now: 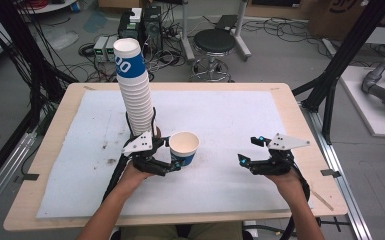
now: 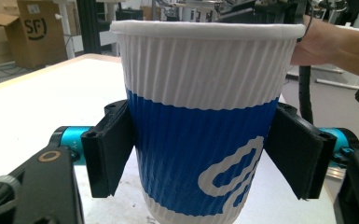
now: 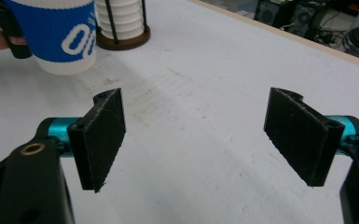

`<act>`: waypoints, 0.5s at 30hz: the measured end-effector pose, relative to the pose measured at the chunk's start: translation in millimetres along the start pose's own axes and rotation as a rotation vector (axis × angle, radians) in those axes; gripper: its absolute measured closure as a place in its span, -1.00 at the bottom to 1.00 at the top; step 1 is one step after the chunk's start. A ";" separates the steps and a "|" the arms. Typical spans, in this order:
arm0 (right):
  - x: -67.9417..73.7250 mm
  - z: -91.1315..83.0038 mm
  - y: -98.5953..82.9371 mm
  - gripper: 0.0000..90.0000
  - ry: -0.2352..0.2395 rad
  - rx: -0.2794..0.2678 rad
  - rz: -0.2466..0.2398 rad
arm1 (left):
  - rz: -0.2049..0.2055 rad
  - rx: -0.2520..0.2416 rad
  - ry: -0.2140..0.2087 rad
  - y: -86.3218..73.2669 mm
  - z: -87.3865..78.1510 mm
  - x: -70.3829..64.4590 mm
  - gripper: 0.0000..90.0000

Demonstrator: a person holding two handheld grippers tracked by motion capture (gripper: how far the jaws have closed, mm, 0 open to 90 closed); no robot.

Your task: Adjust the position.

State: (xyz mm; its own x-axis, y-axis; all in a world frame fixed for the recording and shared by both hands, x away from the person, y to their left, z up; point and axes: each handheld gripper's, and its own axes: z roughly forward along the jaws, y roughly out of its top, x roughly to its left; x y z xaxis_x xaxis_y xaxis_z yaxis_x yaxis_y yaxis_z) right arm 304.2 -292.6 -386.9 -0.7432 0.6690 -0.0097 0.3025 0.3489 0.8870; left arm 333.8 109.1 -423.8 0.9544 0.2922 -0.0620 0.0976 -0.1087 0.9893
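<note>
Left gripper (image 1: 172, 161), at centre-left of the high view, is clamped on a ribbed blue-and-white paper cup (image 1: 184, 148), held upright beside the tall stack of paper cups (image 1: 133, 90) in its wire holder (image 3: 123, 35). The thin wall could be crushed by excess squeeze, or the stack toppled by a careless swing. Right gripper (image 1: 254, 152) hangs wide open and empty, lower right, over the white mat (image 1: 230, 115).

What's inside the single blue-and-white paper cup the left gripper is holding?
The blue-and-white ribbed paper cup looks empty from the high view: bare cream inner wall. Its bottom is hidden by the rim.
</note>
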 end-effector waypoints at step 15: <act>-1.0 -3.6 -3.5 -0.53 -0.014 -0.028 0.018 | 0.006 -0.051 0.019 1.8 -0.7 -1.3 -0.41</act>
State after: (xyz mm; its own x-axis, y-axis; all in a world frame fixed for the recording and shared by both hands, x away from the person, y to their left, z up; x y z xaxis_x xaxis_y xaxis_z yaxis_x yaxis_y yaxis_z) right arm 301.8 -296.8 -388.3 -0.7296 0.6839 -0.0001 0.2985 0.3186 0.8997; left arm 332.5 109.3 -421.8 0.9492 0.3101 -0.0535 0.0765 -0.0624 0.9951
